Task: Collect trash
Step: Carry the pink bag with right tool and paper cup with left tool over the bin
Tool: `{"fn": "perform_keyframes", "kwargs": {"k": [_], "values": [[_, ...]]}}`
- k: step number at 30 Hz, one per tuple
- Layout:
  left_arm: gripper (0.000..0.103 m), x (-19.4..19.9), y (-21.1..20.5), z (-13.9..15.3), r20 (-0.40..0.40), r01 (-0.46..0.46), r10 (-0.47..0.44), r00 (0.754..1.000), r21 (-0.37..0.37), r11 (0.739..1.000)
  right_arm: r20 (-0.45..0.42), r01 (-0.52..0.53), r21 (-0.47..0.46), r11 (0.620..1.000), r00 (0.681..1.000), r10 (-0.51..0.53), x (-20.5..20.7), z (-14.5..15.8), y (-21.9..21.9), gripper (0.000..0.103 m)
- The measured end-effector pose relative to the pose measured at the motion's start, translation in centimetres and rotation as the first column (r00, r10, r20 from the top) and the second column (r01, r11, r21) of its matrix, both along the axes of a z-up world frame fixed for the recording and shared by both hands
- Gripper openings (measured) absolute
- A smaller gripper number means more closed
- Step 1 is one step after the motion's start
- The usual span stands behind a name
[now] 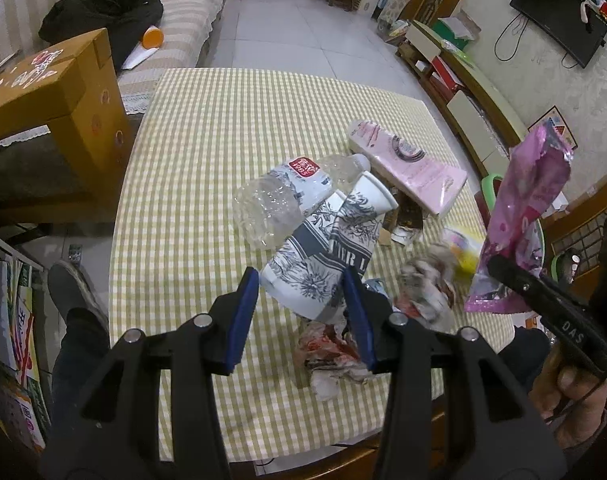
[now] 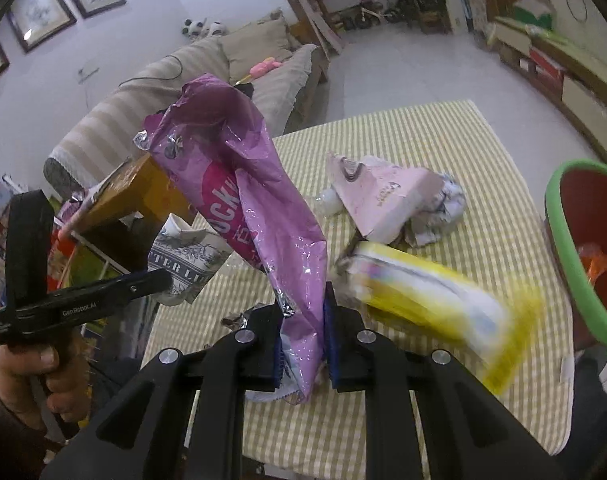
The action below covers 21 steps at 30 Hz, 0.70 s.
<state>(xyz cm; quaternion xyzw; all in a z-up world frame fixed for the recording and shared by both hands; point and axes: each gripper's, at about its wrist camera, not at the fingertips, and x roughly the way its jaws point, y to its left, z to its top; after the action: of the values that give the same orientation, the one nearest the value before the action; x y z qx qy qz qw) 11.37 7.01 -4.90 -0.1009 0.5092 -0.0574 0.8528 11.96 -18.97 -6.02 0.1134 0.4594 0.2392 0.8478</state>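
Note:
My left gripper (image 1: 299, 292) is shut on a crushed white paper cup with dark blue print (image 1: 315, 264), held just above the checked table (image 1: 191, 152); the same cup (image 2: 187, 256) shows in the right wrist view. My right gripper (image 2: 303, 320) is shut on the lower end of a purple foil snack bag (image 2: 239, 184), which stands up above the table; the bag (image 1: 519, 220) hangs at the right of the left wrist view. On the cloth lie a clear plastic bottle (image 1: 279, 204), a pink carton (image 1: 407, 168), crumpled paper (image 1: 423, 284) and a blurred yellow packet (image 2: 435, 308).
A bin with a green rim and red inside (image 2: 571, 256) stands off the table's right edge. A cardboard box (image 1: 59, 92) sits left of the table, a striped sofa (image 1: 191, 20) behind it. A person's shoe (image 1: 71, 292) shows by the near left edge.

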Motion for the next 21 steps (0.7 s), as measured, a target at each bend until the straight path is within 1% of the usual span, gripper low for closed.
{"fn": "perform_keyframes", "kwargs": {"k": [5,9,15,21], "values": [[0.042,0.1,-0.4,0.5,0.013,0.005,-0.005,1.0,-0.001,1.0,0.022,0.014,0.017,1.0,1.0,-0.014,-0.6,0.8,-1.3,0.015],[0.042,0.2,-0.9,1.2,0.032,0.007,-0.007,0.999,-0.001,1.0,0.033,0.028,0.027,0.999,0.999,-0.029,-0.3,1.2,-2.7,0.015],[0.042,0.6,-2.0,2.8,0.059,0.017,-0.016,0.998,-0.006,1.0,0.098,0.035,0.032,0.999,0.994,-0.038,-0.4,3.9,-3.6,0.015],[0.042,1.3,-4.4,4.8,0.097,0.052,-0.051,0.994,-0.008,0.999,0.146,0.063,0.006,0.998,0.987,-0.063,-0.6,5.9,-4.8,0.015]]}}
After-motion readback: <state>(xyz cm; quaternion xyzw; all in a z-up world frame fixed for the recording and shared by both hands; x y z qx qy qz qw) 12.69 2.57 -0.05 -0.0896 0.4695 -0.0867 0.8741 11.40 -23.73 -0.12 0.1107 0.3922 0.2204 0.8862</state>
